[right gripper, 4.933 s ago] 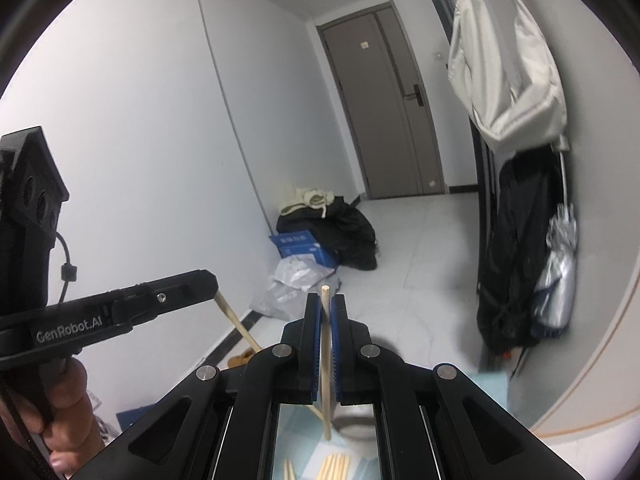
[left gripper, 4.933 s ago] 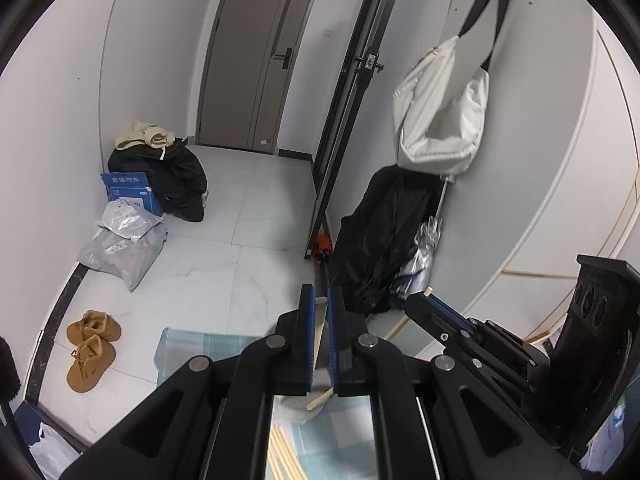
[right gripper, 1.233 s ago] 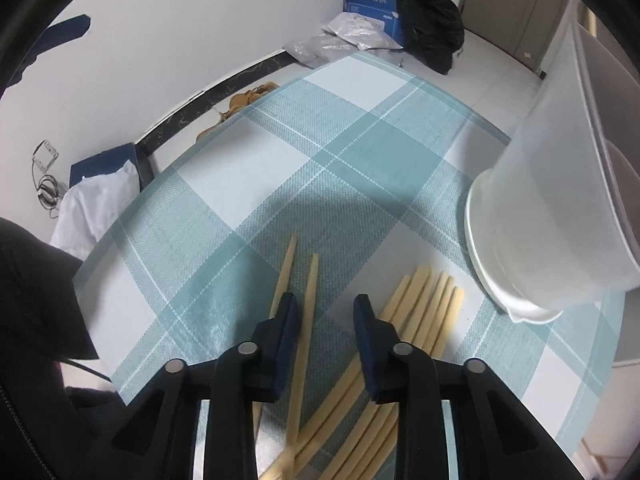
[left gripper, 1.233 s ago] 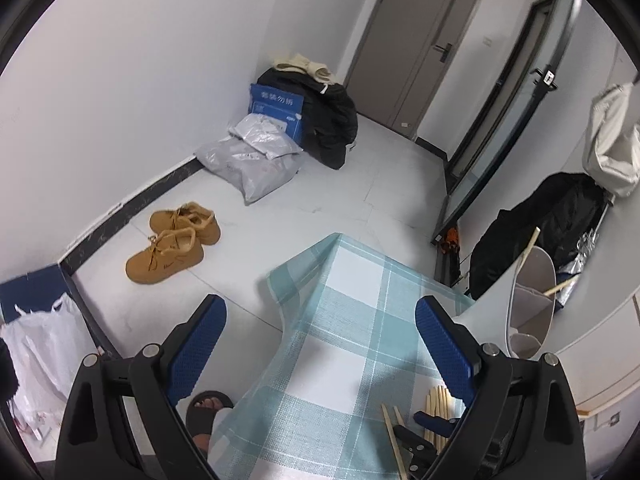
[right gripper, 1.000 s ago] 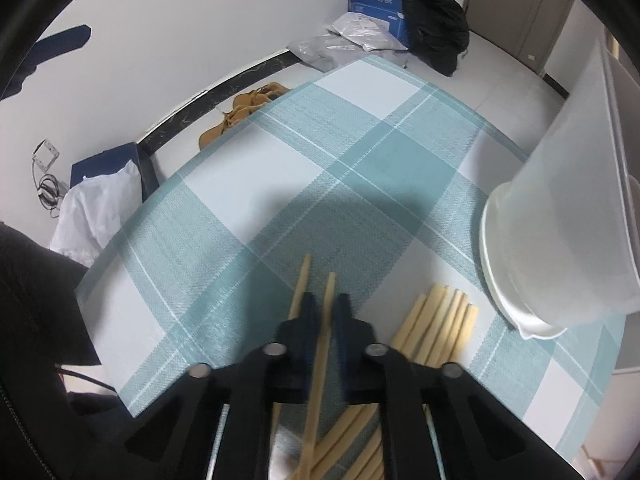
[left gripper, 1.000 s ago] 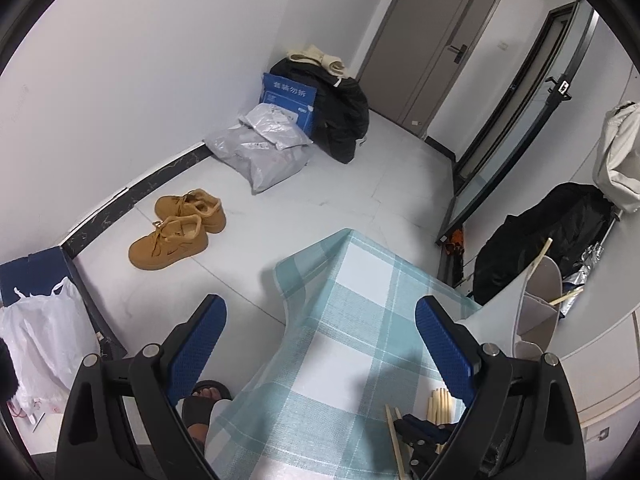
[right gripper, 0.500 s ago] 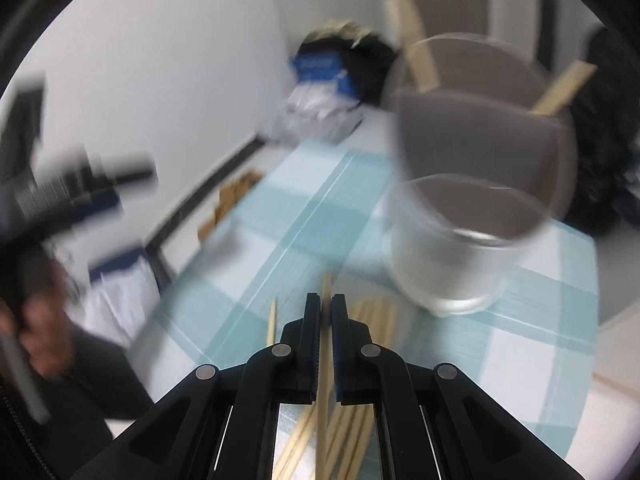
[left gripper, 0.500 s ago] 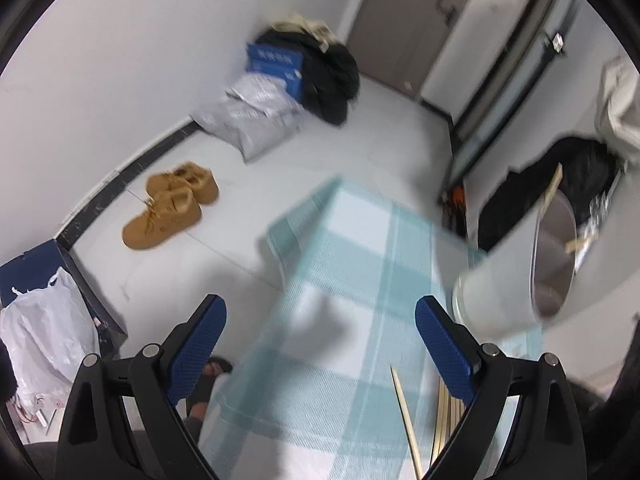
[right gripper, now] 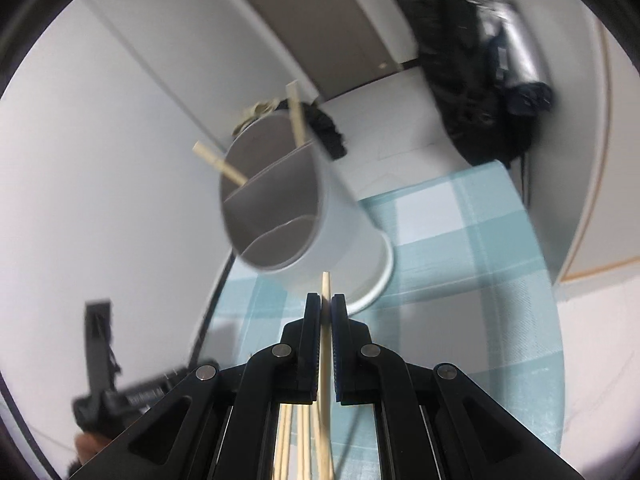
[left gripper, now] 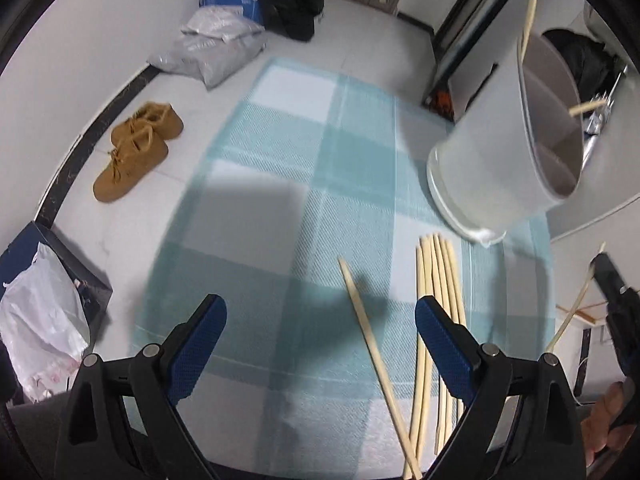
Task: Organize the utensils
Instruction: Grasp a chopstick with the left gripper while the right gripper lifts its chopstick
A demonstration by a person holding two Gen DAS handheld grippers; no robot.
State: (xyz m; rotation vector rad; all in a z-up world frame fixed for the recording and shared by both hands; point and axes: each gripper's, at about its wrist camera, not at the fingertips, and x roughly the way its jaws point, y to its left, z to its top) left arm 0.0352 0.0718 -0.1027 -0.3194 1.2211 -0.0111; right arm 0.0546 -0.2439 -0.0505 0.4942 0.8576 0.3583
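Since a second ago my right tongs (right gripper: 327, 312) have come up off the counter (left gripper: 288, 168) with one chopstick (right gripper: 326, 344) and swung toward the holder (right gripper: 304, 216), while my left tongs (left gripper: 318, 332) have dipped lower over the checked cloth.

Right now my right tongs are clenching that single chopstick between the blue pads, its tapered tip poking out just past the fingertips and pointing at the holder's near wall. The holder, a pale round tub with dividers inside, is sitting near the counter's far edge in the right wrist view; two chopsticks (right gripper: 298, 118) are already leaning out of its far compartments.

My left tongs are hanging released, jaws spread wide with nothing between the pads. Below them one loose chopstick (left gripper: 374, 344) is lying slantwise on the cloth, apart from the bundle (left gripper: 438, 308) of chopsticks lined up side by side just to its right, between it and the holder's base. My right tongs are also showing at the right edge of the left wrist view, the held chopstick angling down from them.

On the floor beyond the counter's left edge a pair of tan shoes (left gripper: 138, 148) is sitting.
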